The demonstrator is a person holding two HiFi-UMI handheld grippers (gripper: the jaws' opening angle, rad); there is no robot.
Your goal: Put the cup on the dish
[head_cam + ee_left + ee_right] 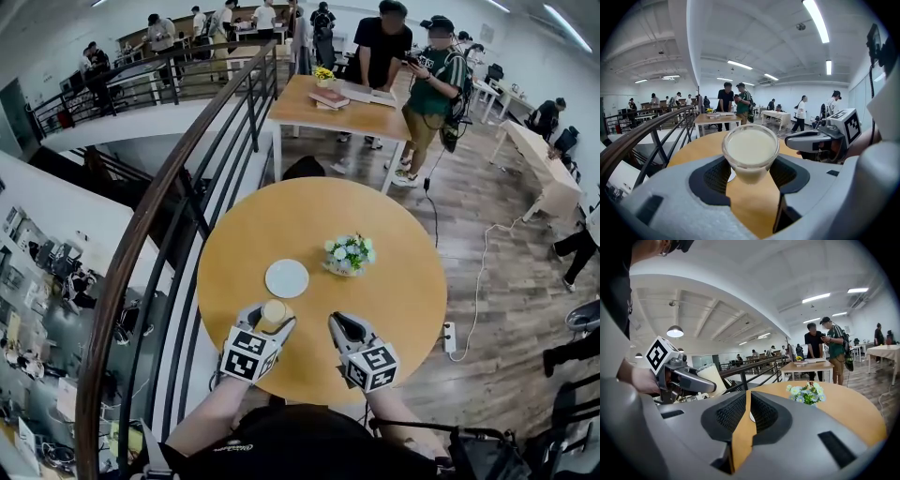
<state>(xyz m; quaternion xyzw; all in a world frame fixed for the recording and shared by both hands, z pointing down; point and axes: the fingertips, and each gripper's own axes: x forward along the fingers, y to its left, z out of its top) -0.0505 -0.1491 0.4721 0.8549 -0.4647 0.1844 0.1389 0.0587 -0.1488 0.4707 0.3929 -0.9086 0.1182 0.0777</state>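
cup (750,149) clamped in left gripper (272,317) jaws, near dish (287,278)

- In the head view, your left gripper (271,318) hides the lower part of the cup (275,309).
- In the left gripper view, the cup covers all but a sliver of the dish (732,175).
- In the right gripper view, your right gripper's (748,397) jaws hide most of the dish.
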